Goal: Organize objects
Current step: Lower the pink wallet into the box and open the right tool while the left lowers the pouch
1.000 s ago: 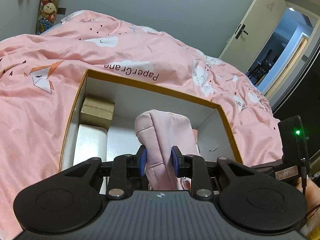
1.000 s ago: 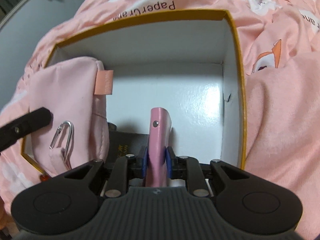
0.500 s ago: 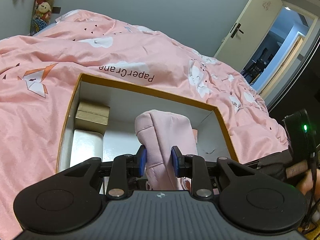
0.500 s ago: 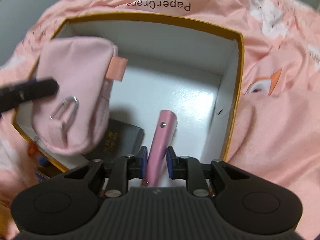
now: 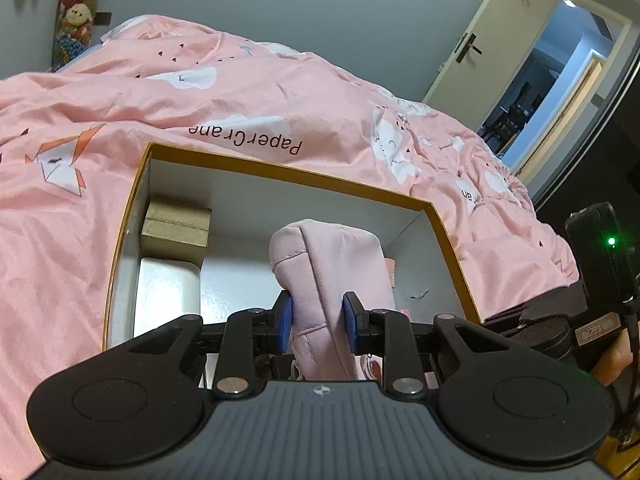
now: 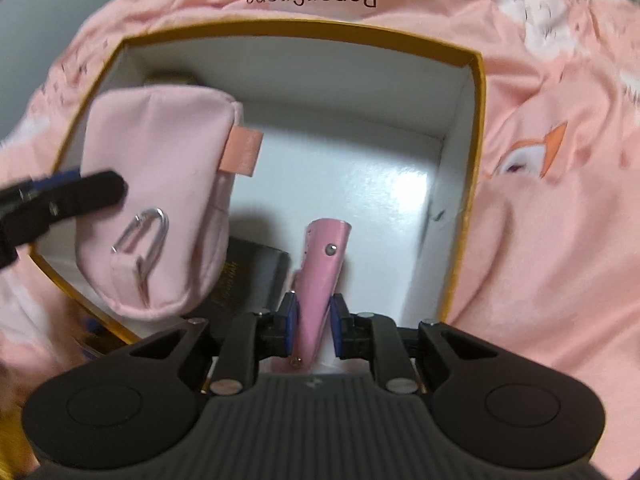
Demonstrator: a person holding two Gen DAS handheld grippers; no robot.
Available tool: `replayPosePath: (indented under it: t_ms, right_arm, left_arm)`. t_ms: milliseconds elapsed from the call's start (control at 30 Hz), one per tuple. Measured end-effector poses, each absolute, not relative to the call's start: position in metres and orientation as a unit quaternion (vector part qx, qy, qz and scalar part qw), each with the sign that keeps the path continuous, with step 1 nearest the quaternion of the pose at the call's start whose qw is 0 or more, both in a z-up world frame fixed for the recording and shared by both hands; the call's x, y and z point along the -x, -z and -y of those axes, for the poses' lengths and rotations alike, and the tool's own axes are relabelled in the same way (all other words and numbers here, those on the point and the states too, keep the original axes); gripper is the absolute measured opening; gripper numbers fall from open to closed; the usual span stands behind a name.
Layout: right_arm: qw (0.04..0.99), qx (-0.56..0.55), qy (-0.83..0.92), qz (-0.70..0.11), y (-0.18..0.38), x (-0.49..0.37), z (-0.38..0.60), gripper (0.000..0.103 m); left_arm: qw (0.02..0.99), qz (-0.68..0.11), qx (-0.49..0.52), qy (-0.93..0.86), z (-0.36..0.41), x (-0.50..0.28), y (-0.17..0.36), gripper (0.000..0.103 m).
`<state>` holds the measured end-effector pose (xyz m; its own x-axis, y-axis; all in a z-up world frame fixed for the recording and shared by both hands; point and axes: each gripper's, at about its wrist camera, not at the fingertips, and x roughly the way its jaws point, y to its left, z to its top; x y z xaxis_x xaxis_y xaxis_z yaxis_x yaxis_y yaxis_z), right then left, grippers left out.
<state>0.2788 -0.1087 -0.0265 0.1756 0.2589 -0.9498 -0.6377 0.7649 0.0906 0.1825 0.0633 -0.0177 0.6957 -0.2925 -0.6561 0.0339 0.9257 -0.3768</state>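
An open box with a mustard rim (image 5: 280, 170) and white inside lies on a pink bed. My left gripper (image 5: 318, 318) is shut on a soft pink pouch (image 5: 332, 268) and holds it upright over the box. In the right wrist view the pouch (image 6: 160, 200) with its metal carabiner (image 6: 142, 232) hangs at the box's left side (image 6: 76, 128). My right gripper (image 6: 314, 322) has its jaws slightly apart around a slim pink case (image 6: 322, 268). The case leans in the box beside a black booklet (image 6: 248, 276).
A tan cardboard box (image 5: 176, 228) and a white box (image 5: 166, 296) sit along the box's left wall. Pink bedding (image 5: 240, 92) surrounds the box. An open door (image 5: 492, 48) is at the far right. Plush toys (image 5: 78, 4) hang at the far left.
My right gripper drew back and loosened its grip on the pink case, which now leans in the box. The left gripper lifted slightly with the pouch.
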Motion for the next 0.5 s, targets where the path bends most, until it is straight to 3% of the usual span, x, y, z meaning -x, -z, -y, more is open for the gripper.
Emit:
replayPosePath:
  t_ms: [267, 367, 500]
  right_arm:
    - [0.759, 0.145, -0.320, -0.548, 0.007, -0.279, 0.126, 0.021]
    - [0.756, 0.143, -0.350, -0.534, 0.003, -0.273, 0.122, 0.032]
    - [0.763, 0.152, -0.359, -0.515, 0.003, -0.263, 0.117, 0.032]
  left_arm:
    - [0.905, -0.401, 0.102, 0.101, -0.049, -0.191, 0.018, 0.030]
    - [0.896, -0.414, 0.122, 0.102, -0.050, -0.195, 0.023, 0.030]
    - [0.878, -0.431, 0.167, 0.123, -0.048, -0.200, 0.032, 0.030]
